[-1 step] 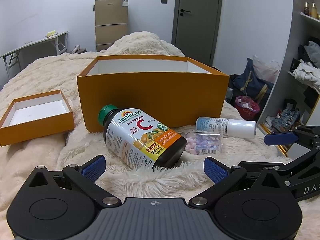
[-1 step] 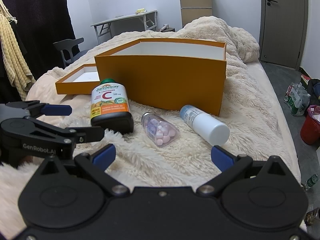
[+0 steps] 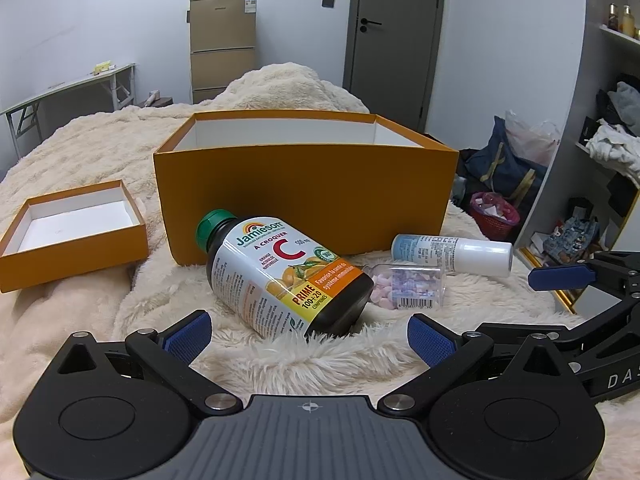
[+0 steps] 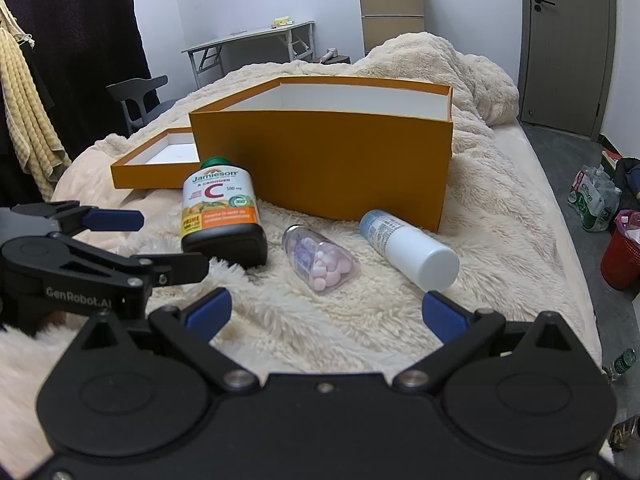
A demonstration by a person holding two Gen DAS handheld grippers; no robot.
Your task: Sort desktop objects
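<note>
Fleece-covered bed [image 3: 100, 312] carries: large orange box [image 3: 304, 196]; lid [image 3: 72, 236] at its 9 o'clock; vitamin bottle [image 3: 280, 276], pill vial [image 3: 408, 286] and white bottle [image 3: 452, 254] lying (all on their sides) before it. Left claw [image 3: 308, 338] and right claw [image 4: 326, 312]: wide open, empty.

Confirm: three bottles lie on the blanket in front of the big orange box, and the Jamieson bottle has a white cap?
Not quite. The Jamieson bottle has a green cap, as the left wrist view shows. It, the pill vial and the white bottle do lie before the orange box.
</note>
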